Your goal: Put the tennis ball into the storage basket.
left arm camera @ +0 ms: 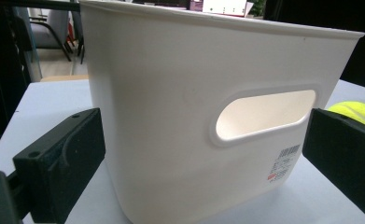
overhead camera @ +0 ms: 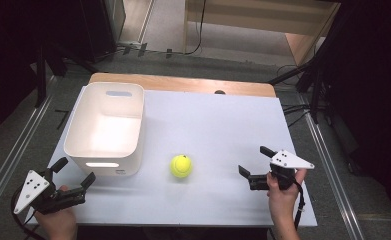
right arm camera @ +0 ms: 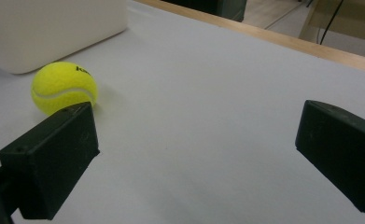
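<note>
A yellow tennis ball (overhead camera: 181, 166) lies on the white table (overhead camera: 213, 130), just right of a white plastic bin (overhead camera: 106, 128). The bin has handle cut-outs and a barcode label. My left gripper (overhead camera: 74, 172) is open at the table's front left corner, close to the bin's near wall (left arm camera: 180, 116), with the ball (left arm camera: 357, 113) peeking past its right jaw. My right gripper (overhead camera: 254, 161) is open at the front right, pointing left toward the ball (right arm camera: 64, 87), which sits a hand's width beyond its jaws. Both hold nothing.
The table's wooden back edge (overhead camera: 183, 82) shows behind the white top. Dark stands and cables (overhead camera: 308, 85) crowd the floor at the right, and metal rails (overhead camera: 13, 150) run along the left. Bare tabletop (right arm camera: 217, 93) lies between ball and right gripper.
</note>
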A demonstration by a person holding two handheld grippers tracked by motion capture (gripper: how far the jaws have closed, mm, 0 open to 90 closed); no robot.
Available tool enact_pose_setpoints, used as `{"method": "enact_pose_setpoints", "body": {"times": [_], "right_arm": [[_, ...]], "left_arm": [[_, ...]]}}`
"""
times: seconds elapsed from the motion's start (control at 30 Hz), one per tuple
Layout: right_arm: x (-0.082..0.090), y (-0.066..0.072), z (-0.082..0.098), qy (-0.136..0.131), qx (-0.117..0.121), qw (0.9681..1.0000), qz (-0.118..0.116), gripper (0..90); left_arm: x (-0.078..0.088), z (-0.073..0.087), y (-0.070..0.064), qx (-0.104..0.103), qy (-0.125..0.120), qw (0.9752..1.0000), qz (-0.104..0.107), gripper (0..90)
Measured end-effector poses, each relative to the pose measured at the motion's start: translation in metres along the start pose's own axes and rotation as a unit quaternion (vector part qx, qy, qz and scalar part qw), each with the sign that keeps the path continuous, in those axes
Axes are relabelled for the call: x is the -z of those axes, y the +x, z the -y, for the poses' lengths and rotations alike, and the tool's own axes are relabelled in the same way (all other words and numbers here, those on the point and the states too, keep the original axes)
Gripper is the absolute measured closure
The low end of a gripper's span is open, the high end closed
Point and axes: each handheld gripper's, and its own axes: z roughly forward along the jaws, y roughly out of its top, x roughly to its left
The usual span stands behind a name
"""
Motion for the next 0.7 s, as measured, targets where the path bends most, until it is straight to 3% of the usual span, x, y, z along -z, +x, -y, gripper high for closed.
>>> {"method": "enact_pose_setpoints", "body": {"times": [0.7], "right_arm": [[-0.029,0.016,-0.029,0.025,0.03,0.9985,-0.039,0.0]], "left_arm": [[0.0,0.0,0.0,0.002,-0.001,1.0,0.001,0.0]]}}
